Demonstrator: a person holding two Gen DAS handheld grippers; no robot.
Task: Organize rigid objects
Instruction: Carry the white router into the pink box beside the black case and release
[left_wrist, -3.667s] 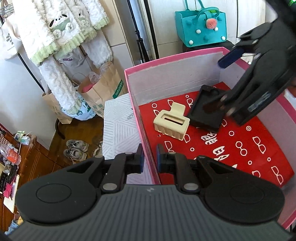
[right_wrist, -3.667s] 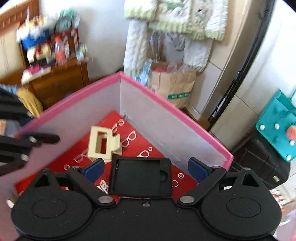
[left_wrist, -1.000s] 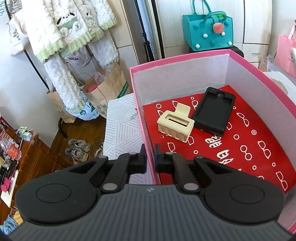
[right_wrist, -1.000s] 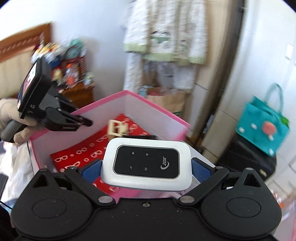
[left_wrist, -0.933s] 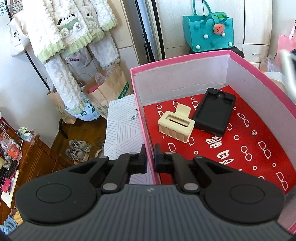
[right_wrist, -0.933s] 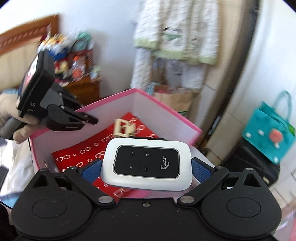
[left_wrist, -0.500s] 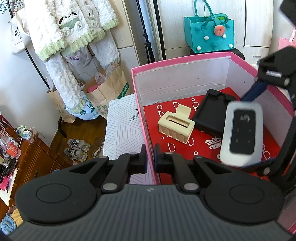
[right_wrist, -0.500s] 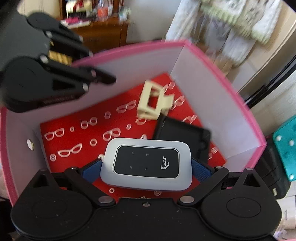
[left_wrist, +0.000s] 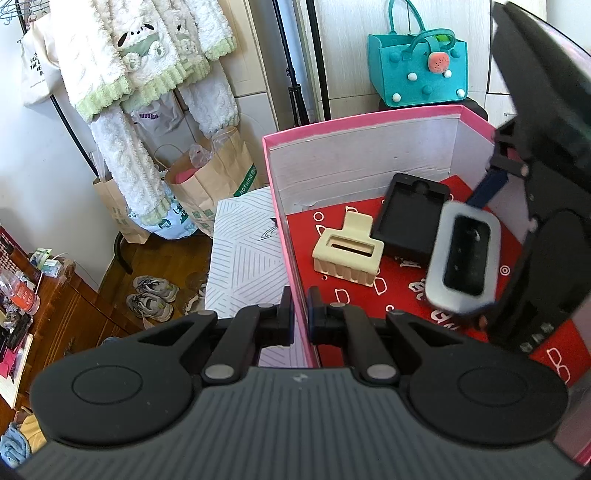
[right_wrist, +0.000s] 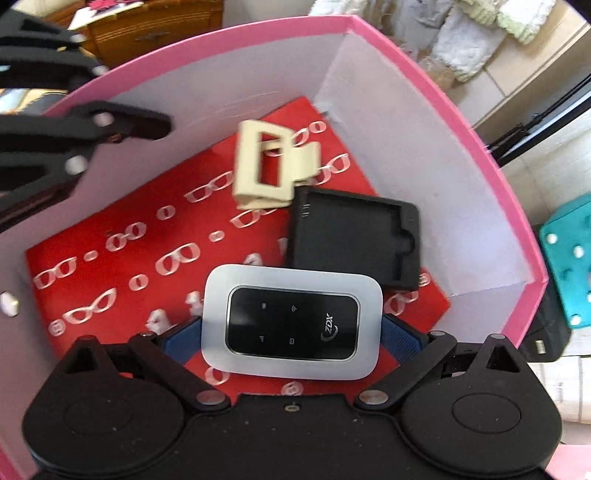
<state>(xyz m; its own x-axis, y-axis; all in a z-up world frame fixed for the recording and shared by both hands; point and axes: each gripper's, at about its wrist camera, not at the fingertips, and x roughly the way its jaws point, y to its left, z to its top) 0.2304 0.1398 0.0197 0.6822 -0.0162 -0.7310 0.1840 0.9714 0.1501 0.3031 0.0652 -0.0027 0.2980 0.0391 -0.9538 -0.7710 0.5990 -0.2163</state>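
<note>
We now have the right gripper (right_wrist: 291, 328) down inside the pink box (left_wrist: 362, 120), where a second ago it carried the white pocket router (right_wrist: 291, 321) above the rim; it clasps the router just over the red liner, so release comes next. Our left gripper (left_wrist: 301, 314) pinches the box wall. Inside lie 1 cream hair claw (left_wrist: 347, 251) and 1 black case (left_wrist: 410, 218); the router makes 3.
</note>
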